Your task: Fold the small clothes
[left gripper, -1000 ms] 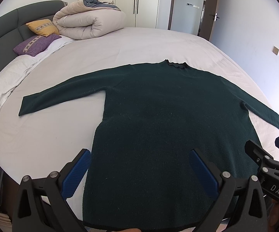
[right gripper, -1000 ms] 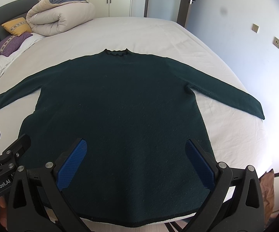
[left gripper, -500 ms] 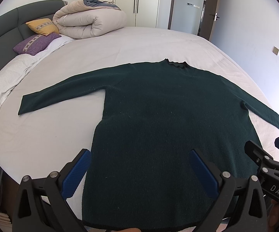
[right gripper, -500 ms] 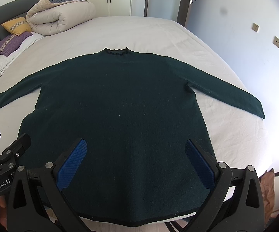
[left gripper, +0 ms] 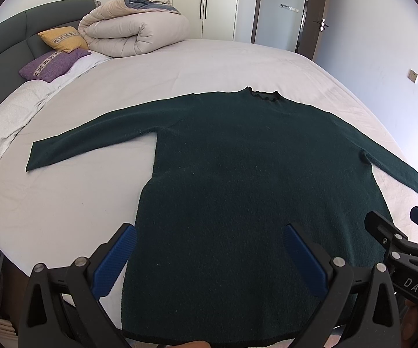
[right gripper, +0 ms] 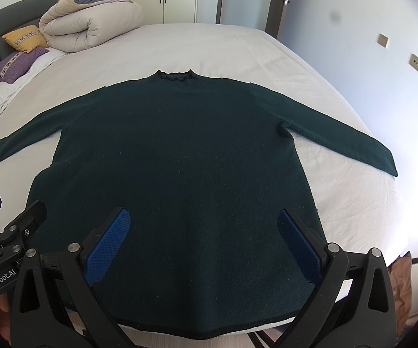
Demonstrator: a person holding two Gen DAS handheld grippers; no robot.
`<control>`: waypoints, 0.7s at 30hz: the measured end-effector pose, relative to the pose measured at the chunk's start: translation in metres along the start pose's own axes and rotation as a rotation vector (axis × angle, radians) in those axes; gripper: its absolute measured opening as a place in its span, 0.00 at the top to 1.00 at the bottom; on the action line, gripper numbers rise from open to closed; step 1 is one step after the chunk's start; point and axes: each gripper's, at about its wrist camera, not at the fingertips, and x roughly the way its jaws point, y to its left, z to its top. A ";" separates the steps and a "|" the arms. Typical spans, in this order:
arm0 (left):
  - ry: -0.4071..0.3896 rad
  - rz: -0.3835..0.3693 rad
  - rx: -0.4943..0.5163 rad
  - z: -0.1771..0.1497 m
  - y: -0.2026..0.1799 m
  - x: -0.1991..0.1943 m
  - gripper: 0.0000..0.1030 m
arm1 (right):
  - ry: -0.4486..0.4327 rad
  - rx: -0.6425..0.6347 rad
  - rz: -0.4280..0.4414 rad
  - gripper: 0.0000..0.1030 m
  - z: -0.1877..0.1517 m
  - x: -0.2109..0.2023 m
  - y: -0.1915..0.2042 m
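Observation:
A dark green long-sleeved sweater (left gripper: 249,174) lies flat on the white bed (left gripper: 180,66), collar away from me, both sleeves spread out sideways. It also shows in the right wrist view (right gripper: 180,156). My left gripper (left gripper: 209,258) is open and empty, held above the sweater's lower hem at its left half. My right gripper (right gripper: 203,243) is open and empty above the hem's right half. Each gripper shows at the edge of the other's view: the right gripper (left gripper: 403,237) and the left gripper (right gripper: 9,217).
A rolled beige duvet (left gripper: 133,34), a yellow pillow (left gripper: 62,38) and a purple pillow (left gripper: 54,63) lie at the bed's far left by the dark headboard (left gripper: 12,37). White wardrobes and a door stand behind. A wall runs along the bed's right side.
Both views have shifted very slightly; the sweater and both open grippers stay as they were.

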 end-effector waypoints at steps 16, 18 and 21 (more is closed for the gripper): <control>-0.014 0.014 0.011 -0.005 -0.003 0.002 0.00 | 0.006 0.002 0.005 0.00 -0.006 0.003 0.000; -0.029 0.018 0.031 -0.006 -0.008 0.001 0.00 | 0.006 0.003 0.005 0.00 -0.007 0.003 0.000; -0.058 0.029 0.066 -0.006 -0.014 -0.001 0.00 | 0.009 0.019 0.018 0.00 -0.009 0.005 -0.006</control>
